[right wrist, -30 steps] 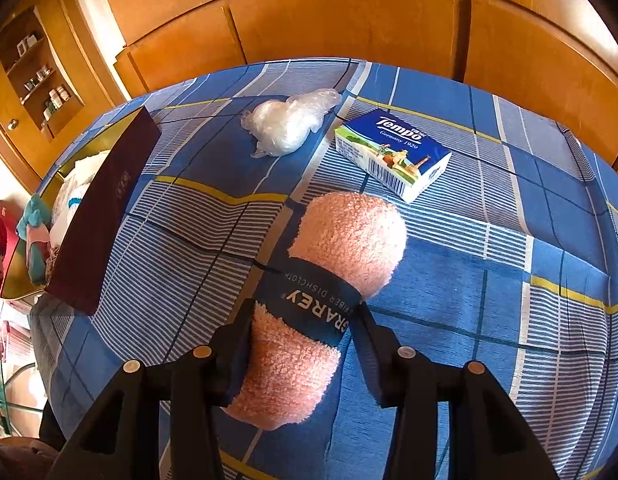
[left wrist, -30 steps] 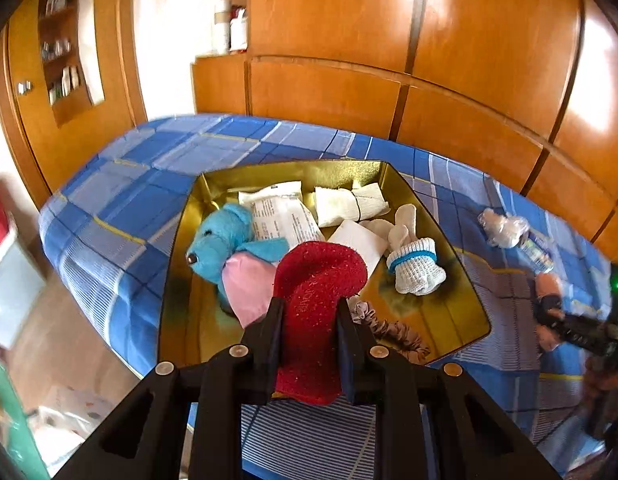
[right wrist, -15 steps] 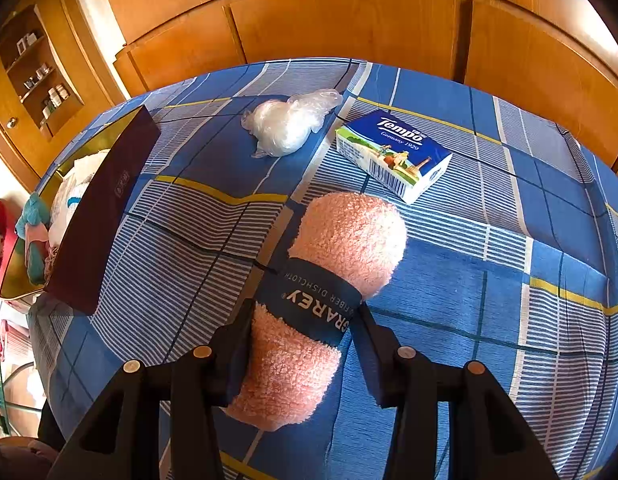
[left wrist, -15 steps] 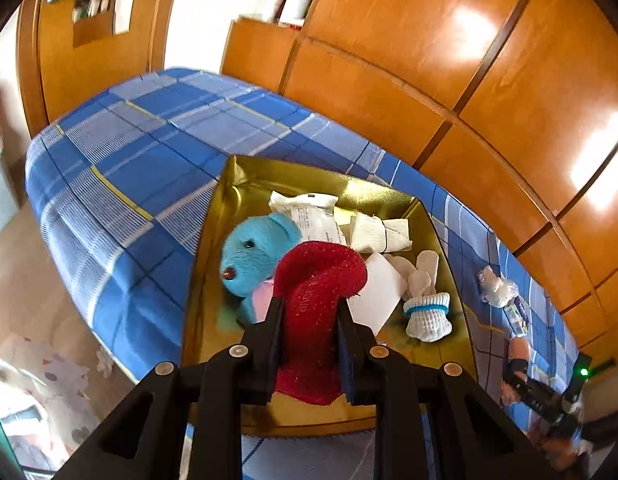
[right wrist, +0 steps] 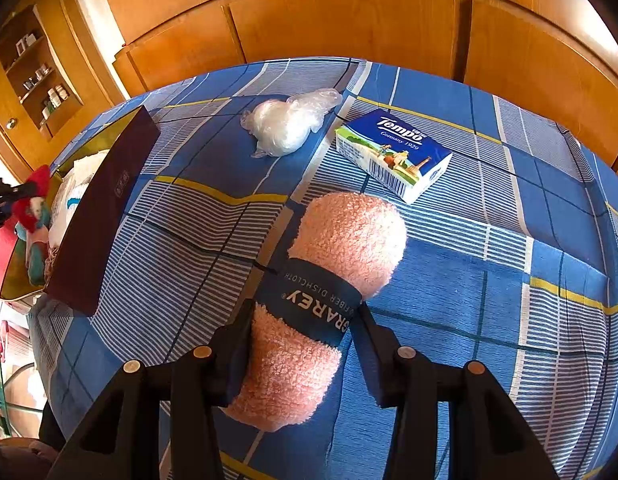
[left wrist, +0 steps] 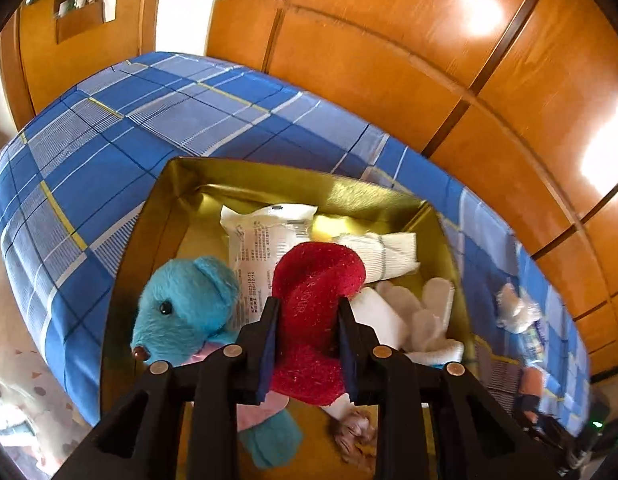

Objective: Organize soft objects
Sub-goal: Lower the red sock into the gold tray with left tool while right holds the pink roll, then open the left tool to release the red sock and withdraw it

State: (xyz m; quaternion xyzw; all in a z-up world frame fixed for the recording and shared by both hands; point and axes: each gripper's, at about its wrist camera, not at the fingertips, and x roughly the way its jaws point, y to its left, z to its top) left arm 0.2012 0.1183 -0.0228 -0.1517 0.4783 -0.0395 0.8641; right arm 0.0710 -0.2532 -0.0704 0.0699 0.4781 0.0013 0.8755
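My left gripper (left wrist: 307, 320) is shut on a red fuzzy sock (left wrist: 315, 280) and holds it over the gold box (left wrist: 169, 200) on the blue plaid bed. In the box lie a blue teddy bear (left wrist: 185, 304), white packets (left wrist: 261, 240), a rolled white cloth (left wrist: 393, 252) and white socks (left wrist: 425, 320). My right gripper (right wrist: 303, 320) stands around a rolled pink dishcloth with a blue band (right wrist: 329, 276) that lies on the bed; its jaws touch the roll's sides.
In the right wrist view a Tempo tissue box (right wrist: 393, 156) and a clear plastic bag (right wrist: 287, 122) lie beyond the dishcloth. The gold box's dark outer wall (right wrist: 105, 208) stands at the left. Wooden cabinets (left wrist: 429, 60) back the bed.
My left gripper has moved forward and lower over the gold box with the red sock; the teddy bear now looks closer. The right gripper and the dishcloth have not moved.
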